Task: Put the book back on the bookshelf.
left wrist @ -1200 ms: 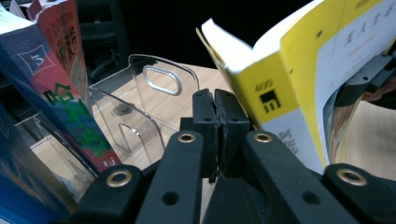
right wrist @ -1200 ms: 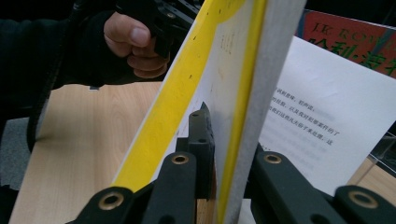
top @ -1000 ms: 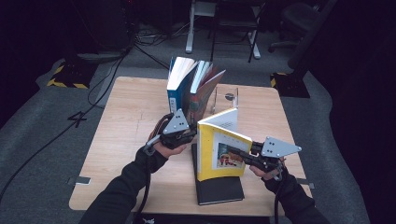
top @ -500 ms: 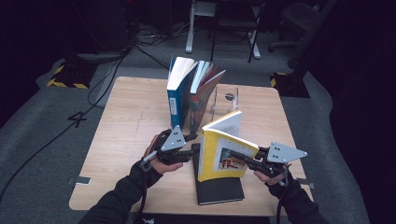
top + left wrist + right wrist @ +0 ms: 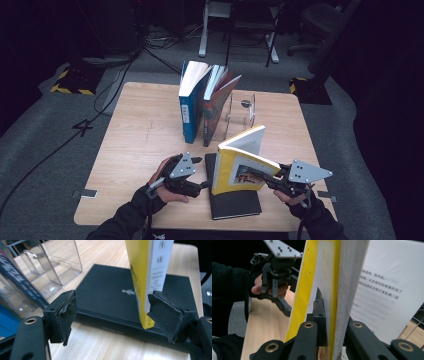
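A yellow paperback [image 5: 237, 167] stands open and upright on a flat black book [image 5: 235, 202] near the table's front edge. My right gripper [image 5: 259, 175] reaches in from the right and is shut on its cover and first pages [image 5: 329, 322]. My left gripper [image 5: 202, 172] sits low at the black book's left side. Its jaws have just been opening and now stand wide [image 5: 113, 315]. The yellow spine's [image 5: 147, 277] bottom corner is just inside the right pad [image 5: 166, 315], with no pad pressing it. The black book [image 5: 107, 297] lies beyond the pads.
A blue book [image 5: 192, 100] and a red-brown book [image 5: 217, 105] stand upright mid-table, with a clear plastic stand [image 5: 242, 110] to their right. The same stand [image 5: 52, 262] lies ahead on the left in the left gripper view. Chair legs and cables lie beyond the table's far edge.
The left gripper has let go of the yellow book's spine, opened, and dropped toward the table beside the black book. The yellow book has sunk slightly in the right gripper's hold.
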`<state>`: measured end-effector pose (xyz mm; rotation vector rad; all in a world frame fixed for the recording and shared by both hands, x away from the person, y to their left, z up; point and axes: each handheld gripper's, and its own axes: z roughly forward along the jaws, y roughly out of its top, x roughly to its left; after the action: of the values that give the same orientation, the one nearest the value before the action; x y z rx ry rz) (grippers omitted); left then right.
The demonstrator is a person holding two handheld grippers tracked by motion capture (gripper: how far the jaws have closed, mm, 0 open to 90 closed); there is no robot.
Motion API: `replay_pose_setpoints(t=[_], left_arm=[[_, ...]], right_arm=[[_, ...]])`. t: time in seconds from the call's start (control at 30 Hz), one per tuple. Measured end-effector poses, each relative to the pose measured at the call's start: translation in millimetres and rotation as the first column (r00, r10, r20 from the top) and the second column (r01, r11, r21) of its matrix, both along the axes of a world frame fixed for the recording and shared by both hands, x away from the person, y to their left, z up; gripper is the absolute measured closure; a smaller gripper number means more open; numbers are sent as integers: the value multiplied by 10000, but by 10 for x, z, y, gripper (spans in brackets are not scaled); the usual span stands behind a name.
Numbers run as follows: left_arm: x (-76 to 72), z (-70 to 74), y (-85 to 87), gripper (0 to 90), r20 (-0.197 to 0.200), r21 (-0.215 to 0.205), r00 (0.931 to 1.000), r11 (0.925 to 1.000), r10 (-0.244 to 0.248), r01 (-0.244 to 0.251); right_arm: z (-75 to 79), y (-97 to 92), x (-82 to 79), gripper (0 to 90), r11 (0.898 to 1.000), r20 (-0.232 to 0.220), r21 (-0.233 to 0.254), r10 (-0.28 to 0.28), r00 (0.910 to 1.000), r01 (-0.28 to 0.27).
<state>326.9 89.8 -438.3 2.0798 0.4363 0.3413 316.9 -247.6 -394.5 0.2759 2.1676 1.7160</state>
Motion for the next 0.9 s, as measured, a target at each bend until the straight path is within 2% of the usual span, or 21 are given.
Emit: replay_pose_setpoints(t=[0.1, 0.17, 0.33, 0.4, 0.57, 0.6, 0.63, 0.67, 0.7, 0.8, 0.83, 0.9], left_arm=[[-36, -76, -55, 217, -289, -54, 9995, 9999, -146, 145], [-59, -119, -105, 224, -252, 79, 9995, 9998, -182, 184], [-88, -139, -232, 265, -591, -384, 9951, 9963, -797, 775], [-85, -120, -299, 284, -441, -426, 9948, 9951, -913, 895], [-69, -17, -366, 345, -229, -900, 9947, 9912, -1000, 975], [-54, 43, -374, 355, -151, -1314, 9935, 9852, -1127, 1098], [-41, 91, -380, 362, -60, -1535, 9934, 9817, -1147, 1124], [-41, 91, -380, 390, -60, -1535, 9934, 9817, -1147, 1124], [-25, 163, -405, 407, -41, -1843, 9907, 9739, -1357, 1326], [-16, 225, -439, 421, 86, -1940, 9903, 9713, -1383, 1374], [-8, 266, -461, 421, 121, -2036, 9878, 9668, -1553, 1545], [3, 345, -507, 426, 327, -1912, 9872, 9685, -1560, 1594]], right_arm=[[-6, -2, -45, 828, 10000, 62, -60, -49, 10000, 49], [-16, -10, -80, 822, 9999, 110, -139, -89, 9999, 91], [-49, -32, -134, 788, 9991, 184, -312, -297, 9994, 302], [-57, -66, -149, 767, 9981, 254, -455, -414, 9988, 426], [-71, -151, -181, 736, 9962, 255, -637, -581, 9980, 597], [-73, -170, -184, 725, 9955, 225, -678, -641, 9977, 655], [-76, -191, -182, 714, 9953, 205, -686, -671, 9975, 683], [-84, -226, -176, 705, 9946, 81, -651, -801, 9968, 805], [-94, -255, -168, 700, 9940, 40, -635, -895, 9960, 896], [-133, -333, -153, 677, 9910, -124, -646, -1183, 9929, 1173], [-133, -333, -153, 677, 9910, -124, -646, -1183, 9929, 1173], [-158, -377, -148, 643, 9889, -230, -616, -1367, 9903, 1351]])
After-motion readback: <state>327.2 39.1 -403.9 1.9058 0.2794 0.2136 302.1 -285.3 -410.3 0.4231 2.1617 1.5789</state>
